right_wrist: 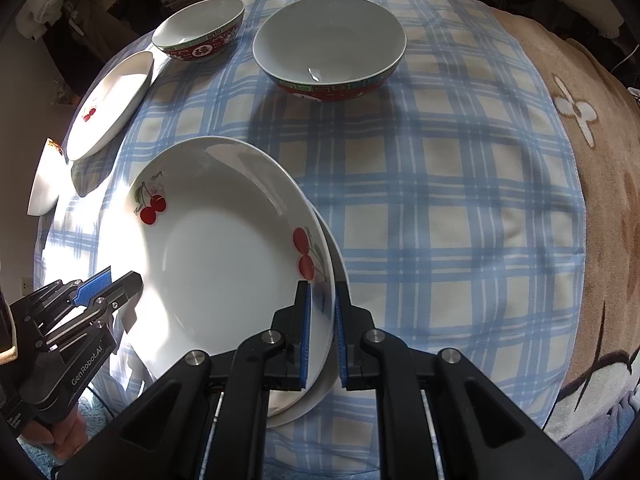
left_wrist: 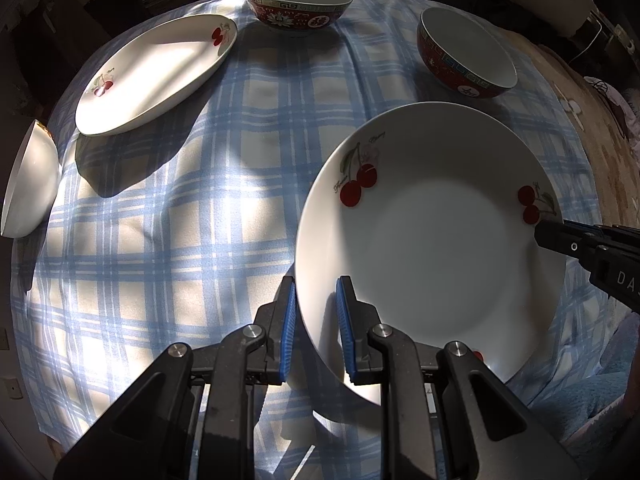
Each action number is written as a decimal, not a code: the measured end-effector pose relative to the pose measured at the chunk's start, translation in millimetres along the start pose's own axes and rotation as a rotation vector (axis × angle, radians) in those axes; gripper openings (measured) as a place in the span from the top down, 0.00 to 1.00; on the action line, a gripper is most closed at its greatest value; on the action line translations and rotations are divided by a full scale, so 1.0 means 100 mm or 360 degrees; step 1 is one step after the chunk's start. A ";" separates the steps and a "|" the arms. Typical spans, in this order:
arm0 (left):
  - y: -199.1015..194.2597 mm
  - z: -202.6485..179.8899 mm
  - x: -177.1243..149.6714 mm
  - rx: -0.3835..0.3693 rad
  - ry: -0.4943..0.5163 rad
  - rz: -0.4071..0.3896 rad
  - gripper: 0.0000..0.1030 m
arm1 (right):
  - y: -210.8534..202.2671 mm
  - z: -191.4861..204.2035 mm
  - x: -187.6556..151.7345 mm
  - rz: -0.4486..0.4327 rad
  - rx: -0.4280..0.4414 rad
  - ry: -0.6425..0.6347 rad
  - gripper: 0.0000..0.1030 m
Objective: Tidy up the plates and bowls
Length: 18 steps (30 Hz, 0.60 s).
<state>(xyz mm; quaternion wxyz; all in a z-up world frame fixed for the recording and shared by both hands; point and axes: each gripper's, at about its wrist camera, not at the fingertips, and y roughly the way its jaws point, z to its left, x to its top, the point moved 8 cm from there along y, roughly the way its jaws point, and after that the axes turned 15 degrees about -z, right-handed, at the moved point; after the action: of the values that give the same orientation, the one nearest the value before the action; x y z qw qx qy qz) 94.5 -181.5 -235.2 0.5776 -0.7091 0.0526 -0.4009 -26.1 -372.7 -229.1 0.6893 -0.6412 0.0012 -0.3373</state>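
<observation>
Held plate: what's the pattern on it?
White plate with red cherry motifs on the rim; clearest in the right wrist view.

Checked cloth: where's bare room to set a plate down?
Free: the middle, between the held cherry plate, far plate and red bowls; also right of the held plate in the right wrist view. Crowded: far edge and left rim.

The left gripper [right_wrist: 120, 292] carries "GenRobot.AI" in pale letters along its black body, seen in the right wrist view. In the left wrist view the right gripper [left_wrist: 560, 236] shows the letters "DA" on its body, the rest cut off by the frame edge. The cherry plate [left_wrist: 432, 248] bears small cursive script beside its cherries, too fine to read. The red bowls [left_wrist: 298, 2] [left_wrist: 466, 52] carry a white Chinese character in a round medallion; it cannot be made out.
</observation>
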 end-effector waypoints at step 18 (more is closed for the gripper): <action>-0.25 0.13 0.03 0.0031 -0.0077 -0.0093 0.81 | -0.09 -0.09 -0.02 0.0014 0.0069 0.0142 0.84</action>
<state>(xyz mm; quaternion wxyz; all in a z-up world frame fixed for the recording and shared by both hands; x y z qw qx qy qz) 95.1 -164.6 -212.3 0.5737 -0.7141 0.0139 -0.4009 -35.2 -379.0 -223.6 0.7037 -0.6105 0.0274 -0.3625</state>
